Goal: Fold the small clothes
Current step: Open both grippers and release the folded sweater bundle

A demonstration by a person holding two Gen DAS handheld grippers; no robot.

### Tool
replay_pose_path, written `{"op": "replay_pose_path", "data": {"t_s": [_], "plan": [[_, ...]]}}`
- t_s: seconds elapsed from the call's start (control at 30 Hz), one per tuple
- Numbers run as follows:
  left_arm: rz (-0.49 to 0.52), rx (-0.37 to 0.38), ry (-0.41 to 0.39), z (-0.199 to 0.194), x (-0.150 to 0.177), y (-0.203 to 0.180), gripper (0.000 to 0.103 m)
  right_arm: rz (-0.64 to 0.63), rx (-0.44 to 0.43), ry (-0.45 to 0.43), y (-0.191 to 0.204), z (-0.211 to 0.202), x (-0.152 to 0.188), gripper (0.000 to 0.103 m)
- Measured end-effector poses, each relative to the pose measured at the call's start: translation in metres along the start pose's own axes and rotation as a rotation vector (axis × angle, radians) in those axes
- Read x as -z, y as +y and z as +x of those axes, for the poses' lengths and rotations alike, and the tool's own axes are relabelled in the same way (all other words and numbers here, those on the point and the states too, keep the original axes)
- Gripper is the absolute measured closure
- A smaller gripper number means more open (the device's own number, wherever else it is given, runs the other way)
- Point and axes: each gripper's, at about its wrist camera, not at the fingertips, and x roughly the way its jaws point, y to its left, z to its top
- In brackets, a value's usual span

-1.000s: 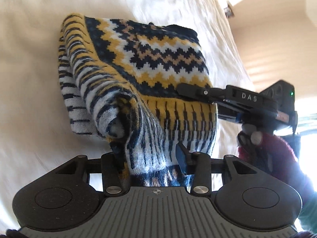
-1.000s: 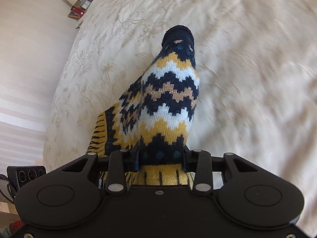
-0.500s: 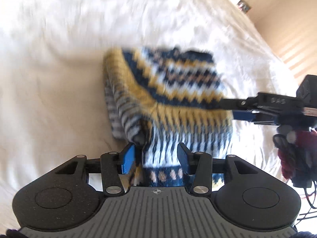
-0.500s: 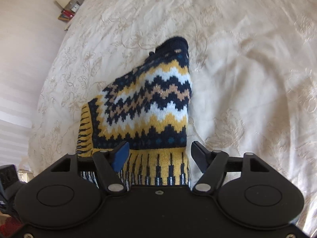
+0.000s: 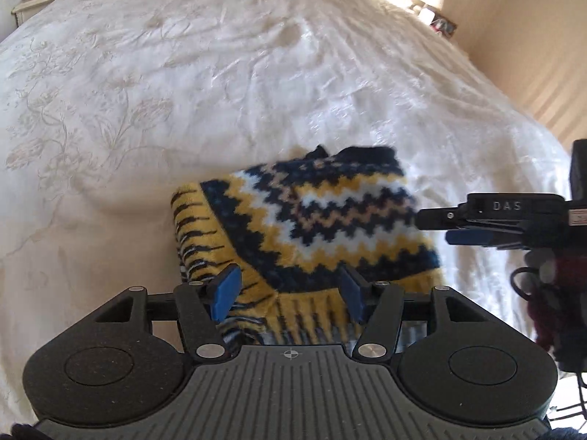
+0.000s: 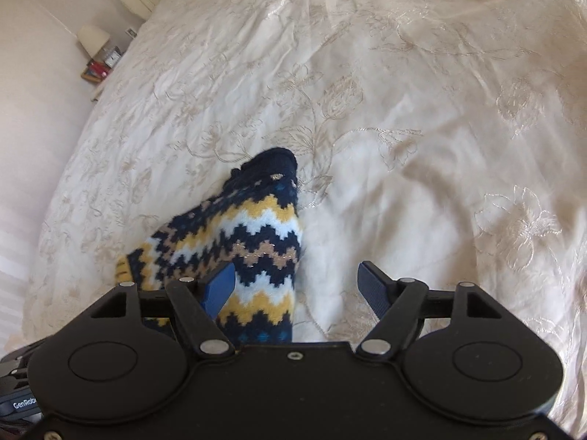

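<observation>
Fuzzy zigzag-knit sock (image 5: 312, 227), folded flat

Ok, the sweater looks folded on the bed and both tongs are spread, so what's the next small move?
Probably lift both tongs straight up and clear. The sweater lies folded on the bedspread; the left tongs and right tongs are opening, pads off the knit, so pulling sideways could drag the fold apart.
</observation>
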Motion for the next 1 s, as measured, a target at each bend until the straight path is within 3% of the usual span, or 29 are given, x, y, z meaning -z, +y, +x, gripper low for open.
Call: {"op": "replay_pose_path", "data": {"t_s": [0.13,0.3,0.47,0.63,0.8,1.0], "plan": [[0.026,-0.058,0.064,0.02,0.008,0.013,0.046,-0.047,0.093,0.056,0.003,0.027,0.003,0.022],[0.049,-0.051,0.076,0.024,0.008,0.016,0.043,-0.1,0.168,0.087,0.011,0.046,0.003,0.016],[0.044,-0.044,0.07,0.021,0.007,0.014,0.04,-0.138,0.174,0.007,0.021,0.021,0.007,0.015],[0.057,-0.042,0.053,0.012,0.013,0.014,0.035,-0.223,0.153,-0.082,0.039,-0.02,0.039,0.014],[0.033,-0.045,0.062,0.01,0.022,0.021,0.029,-0.211,0.21,-0.042,0.041,-0.014,0.072,0.014],[0.047,-0.048,0.042,0.001,0.029,0.029,0.026,-0.161,0.22,-0.044,0.038,-0.015,0.092,0.009]]}}
